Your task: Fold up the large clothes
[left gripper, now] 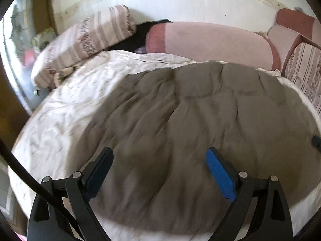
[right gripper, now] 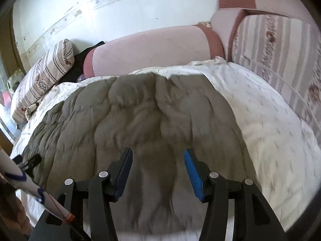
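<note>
A large grey-brown quilted garment (left gripper: 190,120) lies spread flat on a white bedsheet (left gripper: 66,108). It also fills the middle of the right wrist view (right gripper: 140,116). My left gripper (left gripper: 159,156) is open, hovering above the garment's near part with nothing between its blue pads. My right gripper (right gripper: 158,156) is open too, above the garment's near edge, holding nothing. A dark tip at the right edge of the left view (left gripper: 317,142) looks like part of the other gripper.
A striped pillow (left gripper: 84,42) lies at the far left of the bed. A long pink bolster (left gripper: 216,42) runs along the white wall. A striped cushion (right gripper: 280,46) stands at the right. Bare sheet (right gripper: 270,124) shows to the right of the garment.
</note>
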A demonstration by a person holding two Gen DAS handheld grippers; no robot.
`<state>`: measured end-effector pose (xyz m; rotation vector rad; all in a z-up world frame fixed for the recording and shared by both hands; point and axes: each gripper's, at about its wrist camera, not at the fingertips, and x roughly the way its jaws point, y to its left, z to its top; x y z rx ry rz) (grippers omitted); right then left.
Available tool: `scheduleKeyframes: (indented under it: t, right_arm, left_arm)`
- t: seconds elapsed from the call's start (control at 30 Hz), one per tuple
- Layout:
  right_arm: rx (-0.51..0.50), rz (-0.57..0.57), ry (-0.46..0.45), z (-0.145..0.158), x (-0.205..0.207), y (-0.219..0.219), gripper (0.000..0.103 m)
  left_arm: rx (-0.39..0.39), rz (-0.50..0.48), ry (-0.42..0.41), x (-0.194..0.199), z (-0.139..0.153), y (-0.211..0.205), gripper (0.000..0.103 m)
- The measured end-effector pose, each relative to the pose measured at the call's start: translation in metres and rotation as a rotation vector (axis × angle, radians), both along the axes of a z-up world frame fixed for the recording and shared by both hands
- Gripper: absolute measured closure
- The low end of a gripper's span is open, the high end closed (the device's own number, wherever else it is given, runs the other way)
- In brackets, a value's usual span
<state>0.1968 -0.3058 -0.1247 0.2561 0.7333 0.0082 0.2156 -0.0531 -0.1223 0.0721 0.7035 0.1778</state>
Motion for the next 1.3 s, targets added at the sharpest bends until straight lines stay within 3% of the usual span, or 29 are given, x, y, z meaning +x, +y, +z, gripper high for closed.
scheduleKeyframes:
  t: [0.13,0.37,0.87,1.3]
  right_arm:
    - [-0.007,-0.034,0.009,-0.007,-0.028,-0.003,0.045]
    - [-0.042,-0.039,0.098,-0.034,-0.022,0.001,0.041]
    - [-0.106,-0.047,0.084,-0.041,-0.023,0.008,0.035]
    - [-0.101,-0.094,-0.001,-0.024,-0.063,0.006,0.035]
  left_arm:
    - [-0.001,0.022,-0.026,-0.037,-0.011,0.008,0.009]
    - [0.009,0.029,-0.026,-0.030,-0.031,0.012,0.009]
    - [0.043,0.030,-0.037,-0.027,-0.039,0.008,0.008]
    - [0.027,0.032,-0.035,-0.027,-0.038,0.009,0.008]
